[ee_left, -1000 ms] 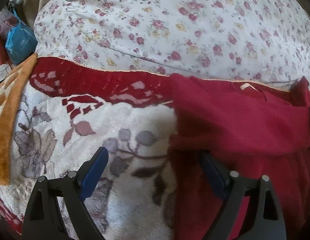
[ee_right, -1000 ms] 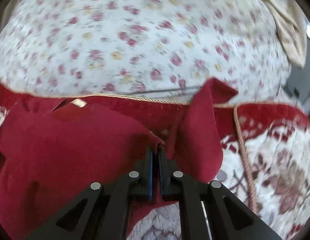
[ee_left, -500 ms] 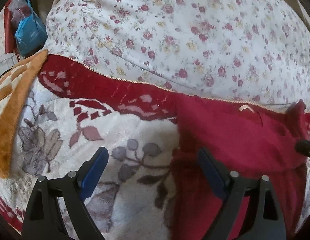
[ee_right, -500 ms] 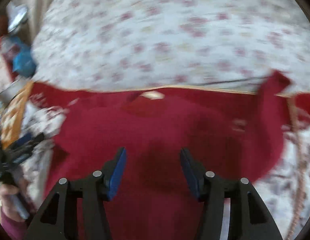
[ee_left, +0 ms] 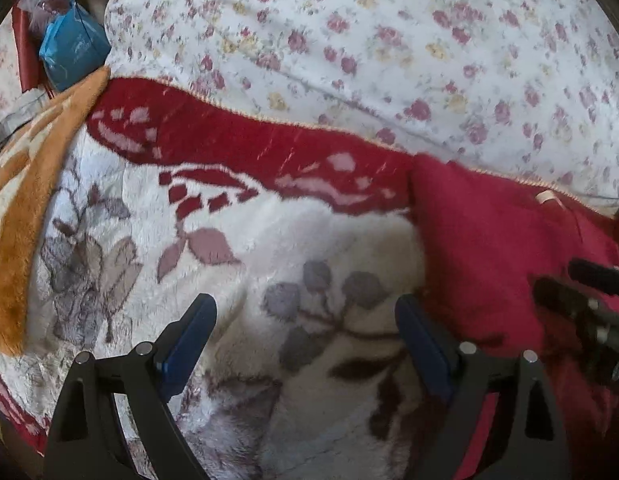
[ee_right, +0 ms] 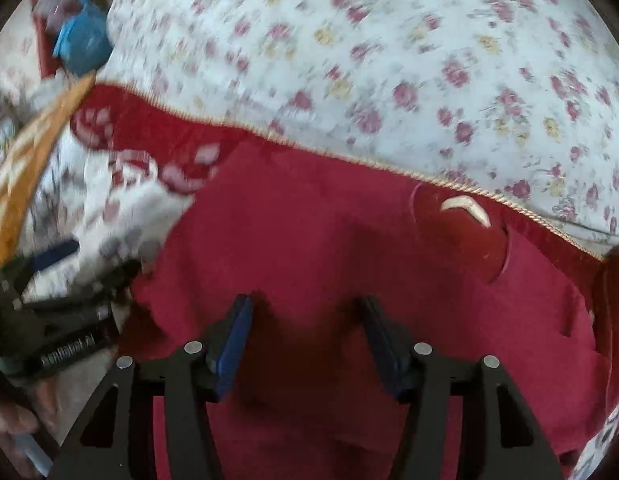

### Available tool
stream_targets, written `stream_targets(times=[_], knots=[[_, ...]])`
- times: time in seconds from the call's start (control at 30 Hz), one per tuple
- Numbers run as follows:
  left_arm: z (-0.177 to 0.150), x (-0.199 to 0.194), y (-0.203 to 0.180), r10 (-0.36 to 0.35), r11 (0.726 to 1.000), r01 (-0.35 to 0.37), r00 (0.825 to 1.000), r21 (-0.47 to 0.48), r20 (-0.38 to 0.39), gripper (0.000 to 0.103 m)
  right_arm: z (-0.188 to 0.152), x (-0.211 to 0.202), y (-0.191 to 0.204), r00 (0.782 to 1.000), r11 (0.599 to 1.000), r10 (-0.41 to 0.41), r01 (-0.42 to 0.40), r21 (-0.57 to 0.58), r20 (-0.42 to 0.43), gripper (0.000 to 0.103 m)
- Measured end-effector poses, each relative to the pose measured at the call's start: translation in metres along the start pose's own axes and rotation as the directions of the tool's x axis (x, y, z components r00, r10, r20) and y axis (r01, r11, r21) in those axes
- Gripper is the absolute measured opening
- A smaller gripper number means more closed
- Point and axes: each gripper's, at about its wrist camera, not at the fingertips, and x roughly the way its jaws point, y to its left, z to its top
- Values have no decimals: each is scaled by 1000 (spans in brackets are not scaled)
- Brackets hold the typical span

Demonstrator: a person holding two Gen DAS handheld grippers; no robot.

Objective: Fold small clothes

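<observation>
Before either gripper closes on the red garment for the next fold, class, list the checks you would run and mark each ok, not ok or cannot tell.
1. Left gripper open: ok.
2. Right gripper open: ok.
3. Right gripper over the red garment: ok.
4. Left gripper over the garment: not ok; only its right finger is at the garment's edge, the rest over the blanket.
5. Collar label facing up: ok.
6. Garment lying flat: cannot tell, blurred.

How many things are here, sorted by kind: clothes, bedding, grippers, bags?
Clothes: 1, red garment
Bedding: 3, floral quilt, plush blanket, orange blanket
Grippers: 2, left gripper, right gripper
Bags: 1, blue bag
Total: 7
</observation>
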Motion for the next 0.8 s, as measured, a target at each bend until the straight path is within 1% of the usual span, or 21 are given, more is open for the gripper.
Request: stream_targets(times=[0.13,0.2,0.27,0.3,0.37,0.43,0.5,0.57,0.63,0.67,0.7,0.73,0.8], knots=[[0,-9,-3,-36,999,36,999,-5,19,90,1,4,-16,999,998,-51,52,42,-17,62],[1,-13,-3,-50,999,50,998,-11,29,90,-3,3,-22,998,997,-52,54,56,-45,62],[2,-17,-5,-58,998,58,997,-9,41,90,-13,-12,-27,998,997,-50,52,60,-32,63],[3,-17,-5,-61,998,62,997,-8,45,90,-21,-24,-31,997,996,-74,74,57,-10,64],[3,-23,-9,-83,996,84,995,-5,62,90,-33,-38,-41,992,990,-129,128,57,5,72],[2,-27,-15,-116,993,117,990,0,74,90,-47,-54,-61,980,978,-197,195,77,20,73],[1,-29,-22,-150,989,149,986,16,74,90,-56,-62,-81,973,966,-232,230,115,9,75],[-1,-25,-36,-170,984,167,984,59,50,90,-68,-64,-106,972,955,-234,233,183,-19,76],[-6,-15,-49,-148,983,147,989,106,8,90,-79,-61,-129,972,949,-221,234,212,-83,76],[-9,-8,-55,-123,984,125,992,127,-18,90,-86,-64,-137,973,950,-206,223,217,-101,75],[-13,-2,-58,-112,985,116,993,131,-34,90,-93,-75,-144,980,954,-180,194,226,-85,75],[-15,0,-57,-116,985,119,993,122,-34,90,-101,-88,-150,984,955,-166,177,239,-63,75],[-16,0,-52,-138,987,141,990,82,-37,90,-118,-115,-163,981,944,-187,193,269,-47,77]])
